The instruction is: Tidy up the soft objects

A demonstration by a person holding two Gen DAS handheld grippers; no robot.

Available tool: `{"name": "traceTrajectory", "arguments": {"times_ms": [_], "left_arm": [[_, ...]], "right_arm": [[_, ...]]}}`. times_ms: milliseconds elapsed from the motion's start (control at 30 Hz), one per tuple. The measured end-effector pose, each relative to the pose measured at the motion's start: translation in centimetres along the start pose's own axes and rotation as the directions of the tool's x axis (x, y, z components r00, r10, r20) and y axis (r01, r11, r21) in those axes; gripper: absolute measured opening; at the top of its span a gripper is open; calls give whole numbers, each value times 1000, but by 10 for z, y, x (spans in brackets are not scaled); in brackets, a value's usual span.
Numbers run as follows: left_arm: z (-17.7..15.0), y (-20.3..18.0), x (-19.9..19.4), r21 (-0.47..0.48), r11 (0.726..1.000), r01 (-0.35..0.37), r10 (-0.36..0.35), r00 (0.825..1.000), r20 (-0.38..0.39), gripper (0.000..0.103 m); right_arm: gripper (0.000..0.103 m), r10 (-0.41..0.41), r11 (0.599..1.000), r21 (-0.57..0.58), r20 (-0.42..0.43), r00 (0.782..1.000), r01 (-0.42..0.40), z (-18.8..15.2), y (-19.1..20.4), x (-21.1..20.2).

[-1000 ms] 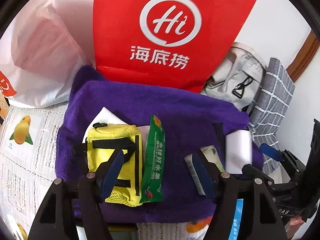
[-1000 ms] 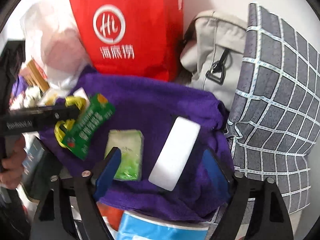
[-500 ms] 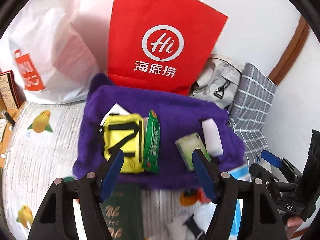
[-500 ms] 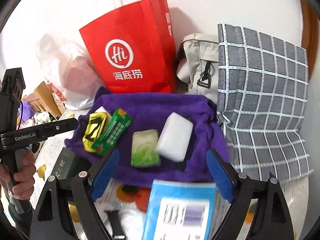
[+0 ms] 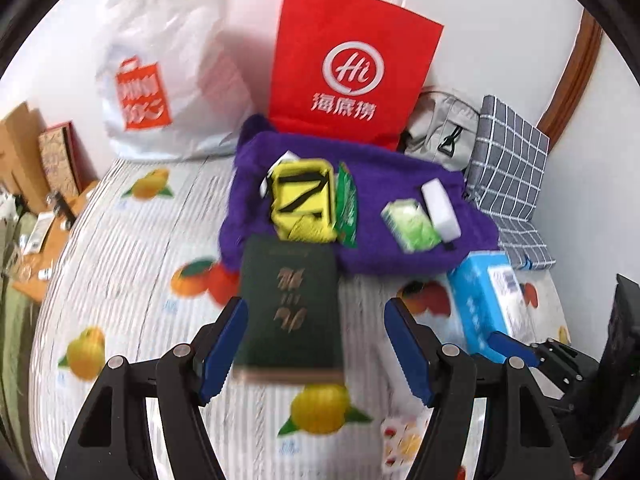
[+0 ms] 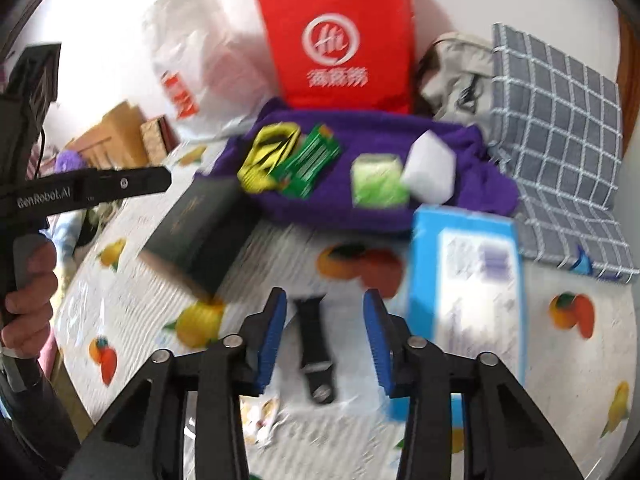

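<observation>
A purple towel (image 5: 380,184) (image 6: 480,184) lies spread at the back of the table. On it rest a yellow pouch (image 5: 302,204) (image 6: 268,156), a green packet (image 5: 346,210) (image 6: 310,164), a green tissue pack (image 5: 410,226) (image 6: 378,184) and a white sponge (image 5: 440,212) (image 6: 430,172). My left gripper (image 5: 318,320) is open, back from the towel, over a dark green book (image 5: 290,308) (image 6: 200,228), and its pads do not press the book. My right gripper (image 6: 324,316) has its jaws closing; a black watch strap (image 6: 316,348) lies on the table between them, untouched.
A blue box (image 5: 486,304) (image 6: 464,280) lies right of the book. Behind the towel stand a red paper bag (image 5: 352,72), a white plastic bag (image 5: 160,92), a grey backpack (image 5: 444,128) and a checked cushion (image 5: 508,176). A hand (image 6: 28,292) grips the left tool. Cardboard boxes (image 5: 24,152) sit far left.
Both grippers have drawn back from the towel, so the book, blue box and strap have come into view. The right jaws have narrowed; the left jaws stay as wide.
</observation>
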State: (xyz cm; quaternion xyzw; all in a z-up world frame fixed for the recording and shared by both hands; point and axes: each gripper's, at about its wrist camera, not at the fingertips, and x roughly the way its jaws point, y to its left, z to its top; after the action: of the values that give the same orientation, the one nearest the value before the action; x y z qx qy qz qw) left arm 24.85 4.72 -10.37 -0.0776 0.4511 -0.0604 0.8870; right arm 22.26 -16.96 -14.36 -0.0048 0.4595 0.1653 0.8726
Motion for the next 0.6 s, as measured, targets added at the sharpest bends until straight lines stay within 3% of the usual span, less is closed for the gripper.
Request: {"name": "traceTrajectory", "arguments": {"times_ms": [133, 533, 600], "left_arm": [[-27, 17, -5, -41, 999, 29, -30, 999, -16, 69], [-66, 44, -7, -100, 990, 101, -104, 994, -27, 69], [-69, 44, -5, -100, 988, 113, -117, 992, -35, 68]], "right_arm": [[20, -45, 998, -45, -51, 998, 42, -15, 16, 20], [20, -133, 988, -94, -143, 981, 120, -20, 25, 67], [23, -149, 985, -101, -122, 981, 137, -21, 27, 69]]}}
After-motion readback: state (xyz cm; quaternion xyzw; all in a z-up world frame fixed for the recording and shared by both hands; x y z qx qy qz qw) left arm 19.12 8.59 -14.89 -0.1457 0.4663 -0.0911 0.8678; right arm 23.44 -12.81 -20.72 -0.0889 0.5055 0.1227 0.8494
